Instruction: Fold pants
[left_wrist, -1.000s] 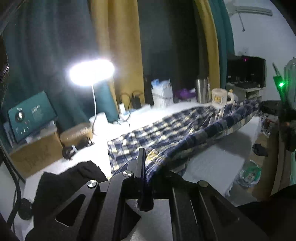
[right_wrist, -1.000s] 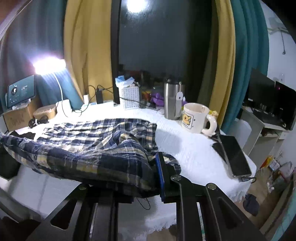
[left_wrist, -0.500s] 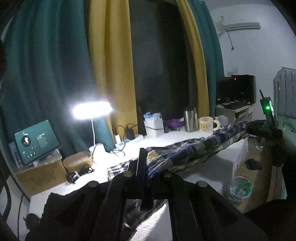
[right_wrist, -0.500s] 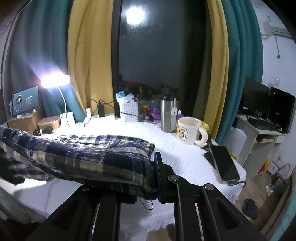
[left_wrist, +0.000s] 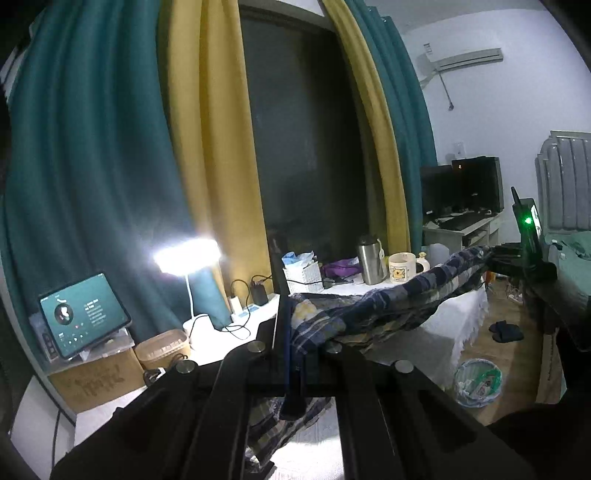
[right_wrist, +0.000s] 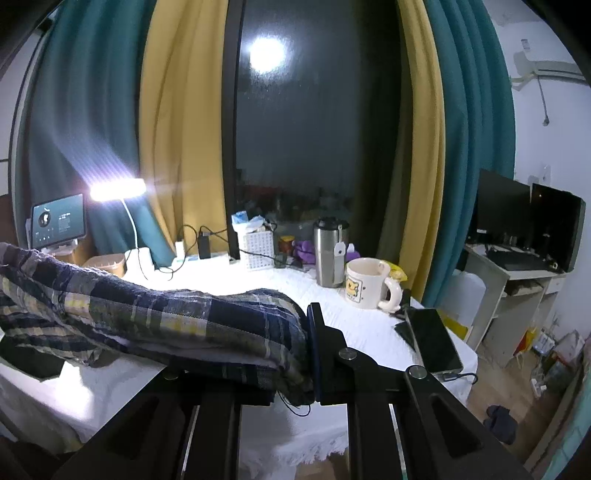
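The blue, white and yellow plaid pants (left_wrist: 388, 306) hang stretched in the air between my two grippers, above the white-covered table (left_wrist: 424, 339). My left gripper (left_wrist: 290, 332) is shut on one end of the cloth, and a loose fold (left_wrist: 280, 424) droops below its fingers. In the right wrist view the pants (right_wrist: 159, 317) run off to the left, and my right gripper (right_wrist: 308, 350) is shut on the bunched end. The right gripper also shows far right in the left wrist view (left_wrist: 517, 262), with a green light on it.
At the back of the table stand a lit desk lamp (right_wrist: 118, 192), a tablet (right_wrist: 59, 221), a white basket (right_wrist: 258, 249), a steel tumbler (right_wrist: 330, 254) and a mug (right_wrist: 369, 282). A phone (right_wrist: 436, 339) lies at the right edge. A dark garment (right_wrist: 29, 358) lies at the left.
Both grippers have risen, lifting the pants off the table. The cloth, spread flat a second ago, now hangs bunched and taut between them.
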